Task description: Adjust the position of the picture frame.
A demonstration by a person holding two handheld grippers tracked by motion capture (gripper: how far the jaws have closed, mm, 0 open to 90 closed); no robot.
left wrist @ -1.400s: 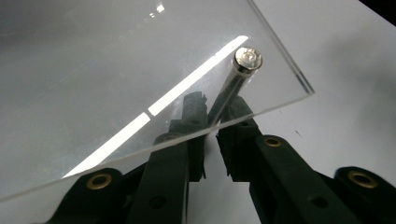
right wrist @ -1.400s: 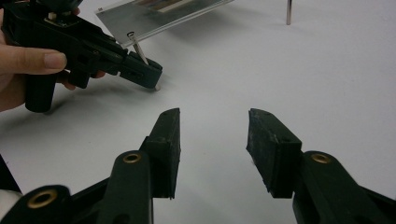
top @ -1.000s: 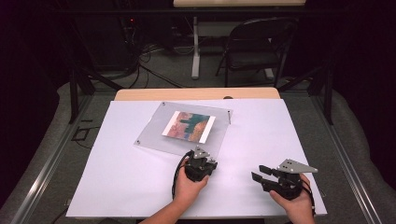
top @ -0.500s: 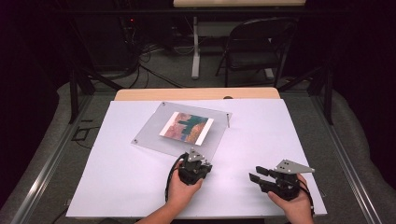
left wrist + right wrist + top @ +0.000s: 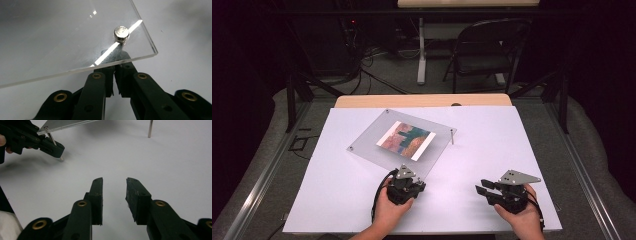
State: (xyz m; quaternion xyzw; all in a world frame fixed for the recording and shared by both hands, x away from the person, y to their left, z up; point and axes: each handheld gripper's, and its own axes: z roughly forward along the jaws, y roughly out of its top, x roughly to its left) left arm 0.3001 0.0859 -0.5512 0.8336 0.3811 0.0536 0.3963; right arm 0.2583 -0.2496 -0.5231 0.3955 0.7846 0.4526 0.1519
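At the near edge of the white worktop (image 5: 337, 200), two hands each hold a pair of tongs. The right tongs (image 5: 483, 192), in the right hand (image 5: 522, 217) toward the near right corner, stand with their jaws parted to a moderate gap with nothing between them; the right gripper view looks along them at bare white surface. The left tongs (image 5: 408, 176), in the left hand (image 5: 389, 207) nearer the middle, point away from the person, and their jaws are drawn narrow around the metal standoff leg (image 5: 119, 46) under the near corner of a clear acrylic panel (image 5: 367, 145). In the left gripper view the leg's round silver cap (image 5: 121, 32) sits on top of the panel just inside that corner, with the jaw tips directly below it.

The panel lies raised above the worktop left of centre, turned at an angle, with a colourful printed picture (image 5: 406, 140) at its middle. A loose metal post (image 5: 452, 136) stands upright just off the panel's right corner. Beyond the worktop are a folding chair (image 5: 484, 55) and cables (image 5: 367, 60) on the floor.
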